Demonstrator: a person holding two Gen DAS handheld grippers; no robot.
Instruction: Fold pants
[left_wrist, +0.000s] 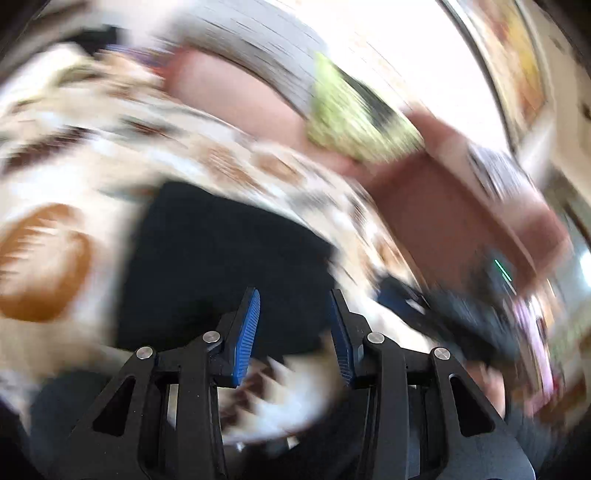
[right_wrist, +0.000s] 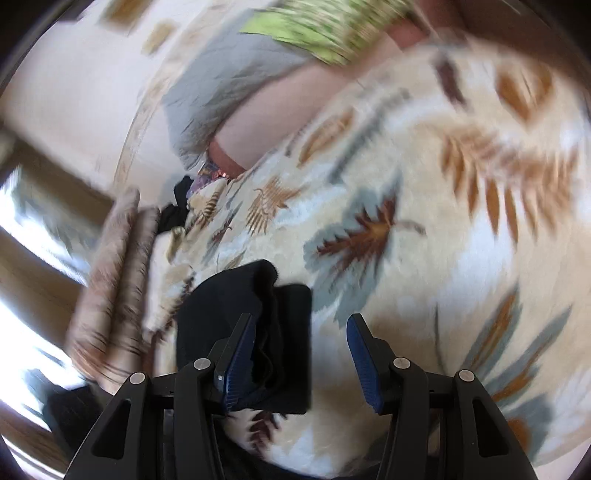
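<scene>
Right tool (right_wrist: 301, 354) gapes over black pants (right_wrist: 258, 317) on blanket (right_wrist: 443, 240).

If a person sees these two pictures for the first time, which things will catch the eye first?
Probably the cream blanket with brown and grey leaf prints, which fills most of both views. On it lie the black pants, a dark folded block just ahead of the open left gripper and right gripper. A lime-green patterned cloth stands out farther back.
</scene>
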